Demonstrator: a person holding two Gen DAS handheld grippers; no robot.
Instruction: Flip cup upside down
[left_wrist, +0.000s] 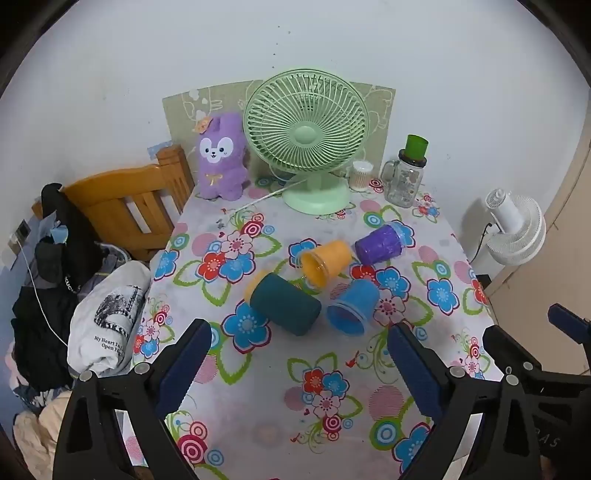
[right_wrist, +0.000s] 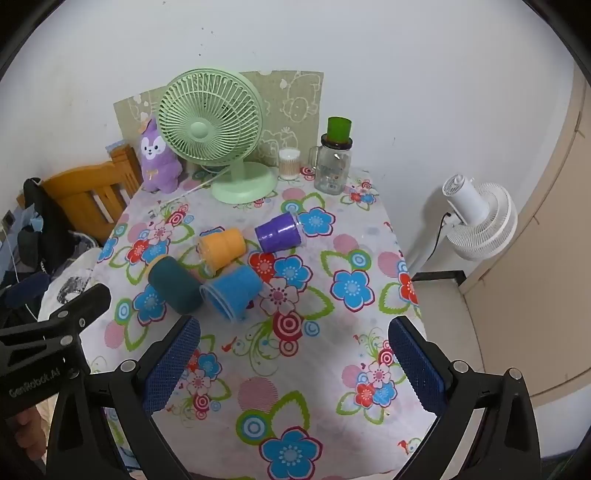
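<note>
Several cups lie on their sides on the flowered tablecloth: a dark teal cup, a blue cup, an orange cup and a purple cup. My left gripper is open and empty, just in front of the teal and blue cups. My right gripper is open and empty, in front of the blue cup. Each gripper shows at the edge of the other's view.
At the back of the table stand a green fan, a purple plush rabbit, a cotton-swab tub and a glass jar with a green cup on top. A wooden chair with clothes is at the left, a white fan at the right.
</note>
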